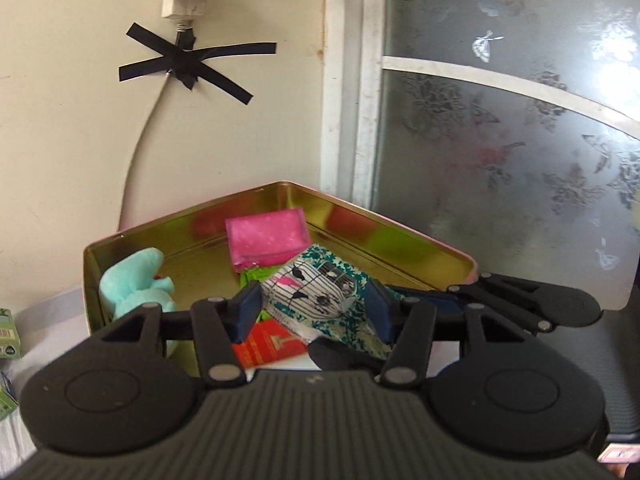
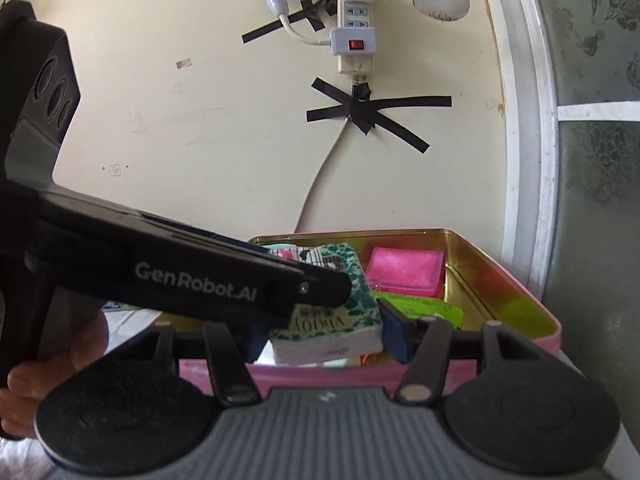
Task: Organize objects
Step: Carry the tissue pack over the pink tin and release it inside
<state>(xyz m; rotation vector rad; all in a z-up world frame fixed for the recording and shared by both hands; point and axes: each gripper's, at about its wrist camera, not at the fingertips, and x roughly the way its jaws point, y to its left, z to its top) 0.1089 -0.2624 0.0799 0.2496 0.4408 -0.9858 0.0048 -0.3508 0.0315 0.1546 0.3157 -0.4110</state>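
Note:
A pink tin box with a gold inside (image 1: 400,240) (image 2: 516,292) stands against the wall. In it lie a pink pouch (image 1: 266,238) (image 2: 406,270), a green packet (image 2: 420,308), a mint plush toy (image 1: 134,280), a red packet (image 1: 270,344) and a teal floral tissue pack (image 1: 316,292) (image 2: 328,316). My left gripper (image 1: 314,314) is shut on the tissue pack over the box. My right gripper (image 2: 326,334) straddles the same pack from the front side, its blue pads close to the pack; contact is unclear. The left gripper's body (image 2: 200,276) crosses the right wrist view.
A cream wall with a taped power strip (image 2: 354,28) and cable rises behind the box. A frosted glass door (image 1: 512,128) is on the right. Small green cartons (image 1: 8,332) sit at the left edge on a white surface.

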